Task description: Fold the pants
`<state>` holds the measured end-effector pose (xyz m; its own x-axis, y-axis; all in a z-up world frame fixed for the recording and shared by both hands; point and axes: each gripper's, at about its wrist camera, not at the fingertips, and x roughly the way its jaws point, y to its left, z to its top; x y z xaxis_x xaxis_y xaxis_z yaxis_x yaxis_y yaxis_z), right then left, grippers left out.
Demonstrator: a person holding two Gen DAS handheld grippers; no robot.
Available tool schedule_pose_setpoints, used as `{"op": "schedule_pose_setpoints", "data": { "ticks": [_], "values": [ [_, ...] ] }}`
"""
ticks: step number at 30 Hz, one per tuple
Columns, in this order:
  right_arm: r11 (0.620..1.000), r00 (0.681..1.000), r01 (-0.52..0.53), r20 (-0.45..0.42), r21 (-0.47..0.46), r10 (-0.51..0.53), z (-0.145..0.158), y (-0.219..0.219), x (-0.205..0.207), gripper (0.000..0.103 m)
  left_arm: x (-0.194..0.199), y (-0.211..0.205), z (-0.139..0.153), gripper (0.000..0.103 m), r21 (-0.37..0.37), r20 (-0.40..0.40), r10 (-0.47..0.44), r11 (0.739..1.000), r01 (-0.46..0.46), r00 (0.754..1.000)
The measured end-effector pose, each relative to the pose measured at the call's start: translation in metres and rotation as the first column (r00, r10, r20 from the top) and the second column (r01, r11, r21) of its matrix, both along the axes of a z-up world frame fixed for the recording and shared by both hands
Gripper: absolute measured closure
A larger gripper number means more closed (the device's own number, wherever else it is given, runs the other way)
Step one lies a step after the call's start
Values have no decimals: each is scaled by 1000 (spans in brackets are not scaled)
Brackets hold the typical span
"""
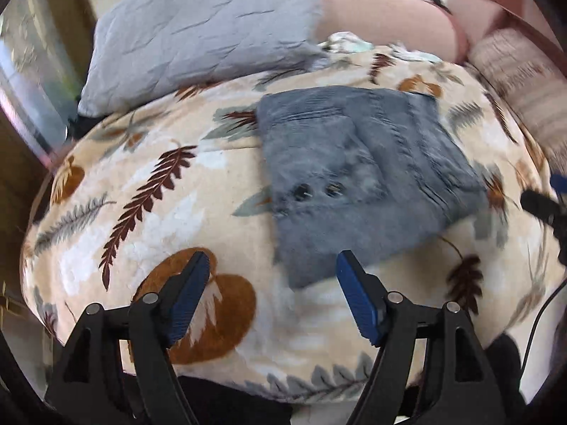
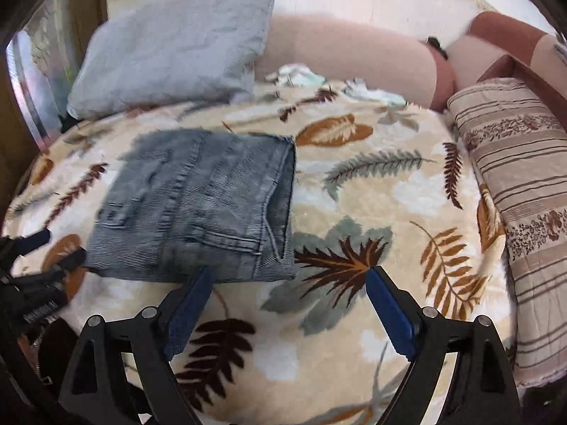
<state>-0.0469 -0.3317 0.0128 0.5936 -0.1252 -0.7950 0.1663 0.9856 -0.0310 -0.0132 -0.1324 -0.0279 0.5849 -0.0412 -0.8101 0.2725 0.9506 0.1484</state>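
The pants (image 1: 358,177) are grey-blue jeans folded into a compact rectangle, lying flat on the leaf-patterned blanket (image 1: 149,212). They also show in the right wrist view (image 2: 198,209). My left gripper (image 1: 273,265) is open and empty, just short of the bundle's near edge. My right gripper (image 2: 288,279) is open and empty, at the bundle's near right corner, its left finger (image 2: 191,304) close to the cloth. The left gripper (image 2: 39,265) shows at the left edge of the right wrist view; the right gripper's tip (image 1: 542,205) shows at the right edge of the left wrist view.
A grey pillow (image 1: 202,32) lies at the back left. Pink bolsters (image 2: 354,56) run along the back. A striped cushion (image 2: 521,191) lies at the right. Crumpled pale cloth (image 2: 301,74) sits behind the blanket. A window (image 1: 32,81) is at the left.
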Motion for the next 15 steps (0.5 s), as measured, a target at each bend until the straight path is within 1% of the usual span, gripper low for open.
{"op": "schedule_pose_setpoints", "data": {
  "ticks": [4,12,15],
  "values": [
    [1000,999,-6,34,-3,6,10,3,-18,12,-18,-8,6,29,-13,6,-26,1000,26,1000],
    [995,1000,3,22,-101,-1,12,10,-39,12,-34,-14,10,29,-30,-6,-31,999,31,1000],
    [995,1000,2,23,-96,0,12,7,-44,12,-36,-15,10,29,-33,-17,-32,999,31,999]
  ]
}}
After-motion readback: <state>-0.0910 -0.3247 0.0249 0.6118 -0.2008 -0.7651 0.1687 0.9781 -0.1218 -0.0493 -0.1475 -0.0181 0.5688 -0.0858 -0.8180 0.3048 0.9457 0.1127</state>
